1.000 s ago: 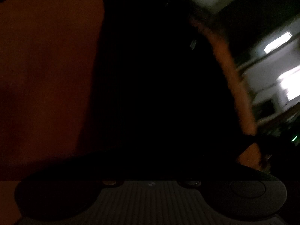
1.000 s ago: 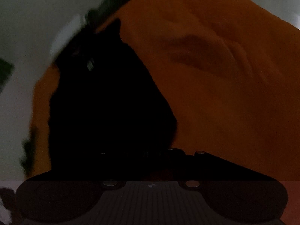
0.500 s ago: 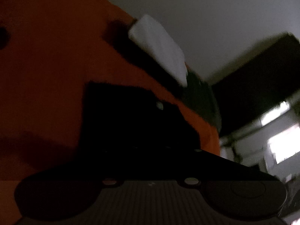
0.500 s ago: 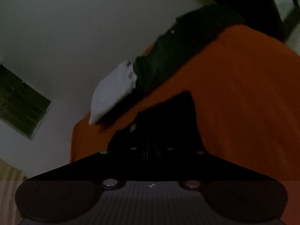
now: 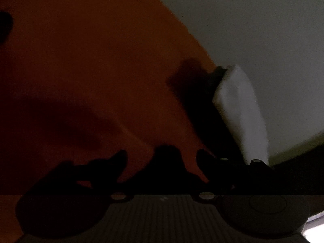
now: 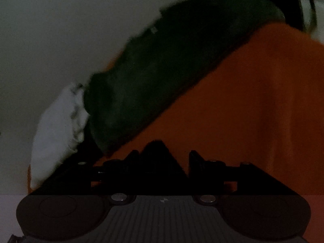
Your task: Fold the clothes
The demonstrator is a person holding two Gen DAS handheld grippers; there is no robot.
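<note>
Orange garment (image 6: 253, 105) edge against dark green cloth (image 6: 162, 70); pale surface (image 6: 60, 30) beyond; both claws' state untellable.

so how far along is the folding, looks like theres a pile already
Looks partly done: a white piece and a dark green piece lie bunched beside the orange garment; whether they are folded is unclear. In hand: both cameras sit low against the orange cloth, grips too dark to read. Left: folding the orange garment.

Very dim, underexposed (near-black foreground), soft blur, fisheye-curved edges
</note>
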